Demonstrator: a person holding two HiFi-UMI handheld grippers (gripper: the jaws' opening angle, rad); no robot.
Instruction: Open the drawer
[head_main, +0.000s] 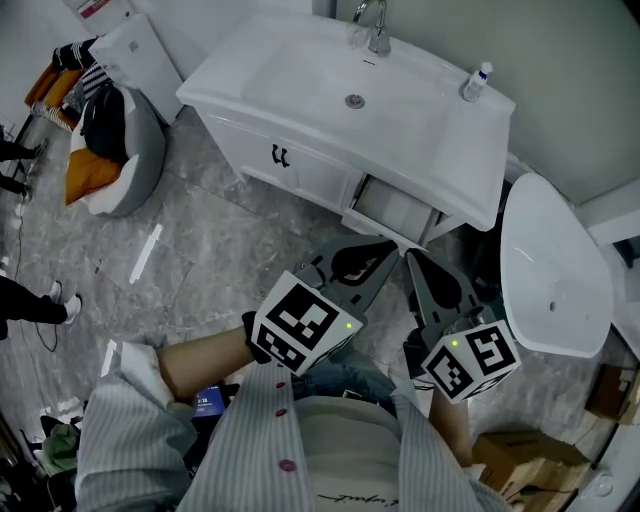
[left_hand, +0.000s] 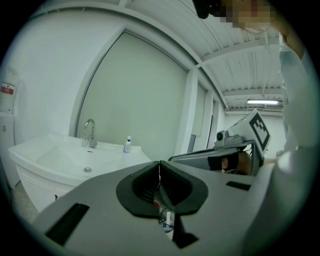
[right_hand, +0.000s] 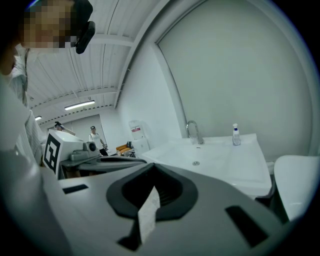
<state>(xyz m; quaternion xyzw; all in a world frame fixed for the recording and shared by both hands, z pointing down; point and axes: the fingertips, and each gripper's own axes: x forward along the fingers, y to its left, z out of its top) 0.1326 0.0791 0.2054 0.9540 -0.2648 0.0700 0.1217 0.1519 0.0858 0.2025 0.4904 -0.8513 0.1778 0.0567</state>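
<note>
Left tongs (head_main: 387, 245) and right tongs (head_main: 411, 254) both closed, empty, side by side; drawer (head_main: 393, 212) lies just ahead under the basin (head_main: 310, 70), front crosswise, left tips marginally nearer.

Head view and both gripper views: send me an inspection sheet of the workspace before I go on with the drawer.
Surface: white vanity top with faucet; grey tiled floor.
Job's things: drawer under the counter's right part, seems pulled partway out.
Clutter: small bottle on the counter; heap of clothes at left; cardboard boxes.
Grippers: left gripper shut, empty; right gripper shut, empty; both short of the drawer.
Cables: nothing seen.
Surroundings: toilet right of the vanity; a person's legs at the left edge.
</note>
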